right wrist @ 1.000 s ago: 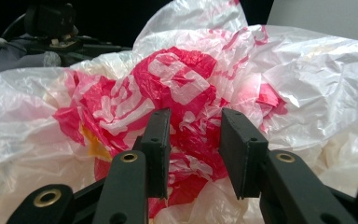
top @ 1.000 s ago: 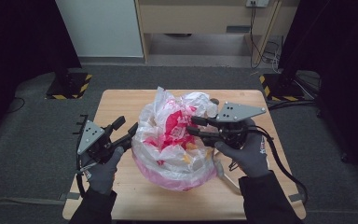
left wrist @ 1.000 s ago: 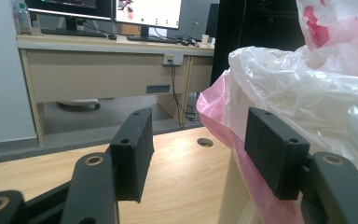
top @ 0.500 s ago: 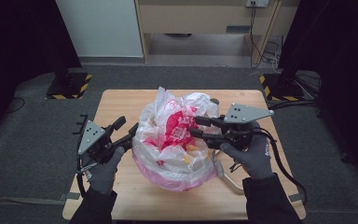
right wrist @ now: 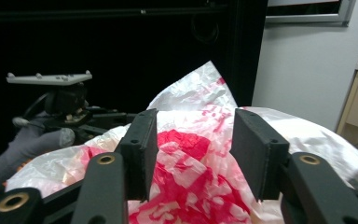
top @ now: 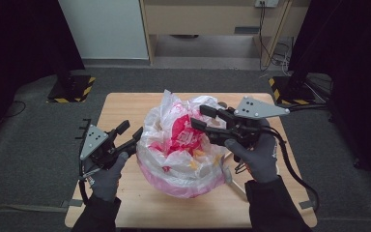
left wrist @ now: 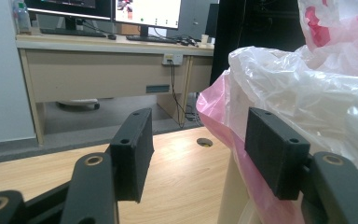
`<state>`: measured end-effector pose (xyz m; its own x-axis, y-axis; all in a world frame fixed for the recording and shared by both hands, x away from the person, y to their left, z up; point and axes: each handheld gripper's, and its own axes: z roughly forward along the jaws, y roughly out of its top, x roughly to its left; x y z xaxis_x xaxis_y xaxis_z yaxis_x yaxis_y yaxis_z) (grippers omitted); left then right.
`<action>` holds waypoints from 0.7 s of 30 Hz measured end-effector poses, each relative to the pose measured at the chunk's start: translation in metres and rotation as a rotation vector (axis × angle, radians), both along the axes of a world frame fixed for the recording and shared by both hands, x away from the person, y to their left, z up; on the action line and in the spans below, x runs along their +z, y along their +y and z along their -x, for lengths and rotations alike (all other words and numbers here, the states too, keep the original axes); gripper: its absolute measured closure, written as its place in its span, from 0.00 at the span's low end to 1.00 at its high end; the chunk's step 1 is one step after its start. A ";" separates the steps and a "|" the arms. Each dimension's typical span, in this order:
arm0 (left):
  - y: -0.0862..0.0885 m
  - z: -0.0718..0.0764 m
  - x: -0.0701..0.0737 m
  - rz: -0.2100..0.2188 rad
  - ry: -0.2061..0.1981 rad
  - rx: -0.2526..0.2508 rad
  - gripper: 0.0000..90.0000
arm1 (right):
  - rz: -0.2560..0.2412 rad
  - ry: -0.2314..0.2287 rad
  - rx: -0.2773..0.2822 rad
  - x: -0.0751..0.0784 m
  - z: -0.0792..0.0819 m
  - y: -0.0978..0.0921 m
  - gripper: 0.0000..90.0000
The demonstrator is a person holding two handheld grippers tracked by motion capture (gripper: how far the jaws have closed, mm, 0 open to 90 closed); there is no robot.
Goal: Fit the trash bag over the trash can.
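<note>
Hovering w/ both tools spread: left tool (top: 129,135) beside, right tool (top: 204,117) over crinkly pink-and-white plastic bag (top: 183,145); not gripped yet.

Both tongs (top: 129,133) (top: 202,117) agape, empty

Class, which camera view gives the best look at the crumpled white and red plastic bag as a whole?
The high view: the crumpled white and red plastic bag shows whole on the wooden table, between both grippers. The left gripper view catches its pink and clear side; the right gripper view shows its red-printed top beyond open fingers.
</note>
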<state>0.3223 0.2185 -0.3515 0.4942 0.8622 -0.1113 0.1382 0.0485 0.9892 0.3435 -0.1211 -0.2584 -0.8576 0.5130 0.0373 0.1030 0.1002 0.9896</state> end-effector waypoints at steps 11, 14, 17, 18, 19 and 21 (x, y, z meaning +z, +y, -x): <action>0.000 0.000 0.001 0.000 -0.002 0.002 0.46 | -0.042 -0.001 -0.004 0.008 0.001 -0.002 0.54; -0.001 0.000 0.000 0.003 -0.001 0.001 0.46 | -0.083 -0.005 -0.018 0.017 0.001 -0.002 0.53; -0.001 0.000 0.000 -0.001 0.000 0.000 0.46 | -0.099 -0.011 -0.008 0.024 0.001 0.002 0.53; -0.001 0.000 0.000 -0.001 0.000 0.001 0.46 | -0.099 -0.011 -0.008 0.024 0.001 0.002 0.53; -0.001 0.000 0.000 -0.001 0.001 0.001 0.46 | -0.100 -0.010 -0.005 0.026 0.000 0.004 0.53; 0.000 0.000 0.000 -0.001 0.000 0.001 0.46 | -0.096 -0.015 -0.001 0.029 -0.001 0.008 0.52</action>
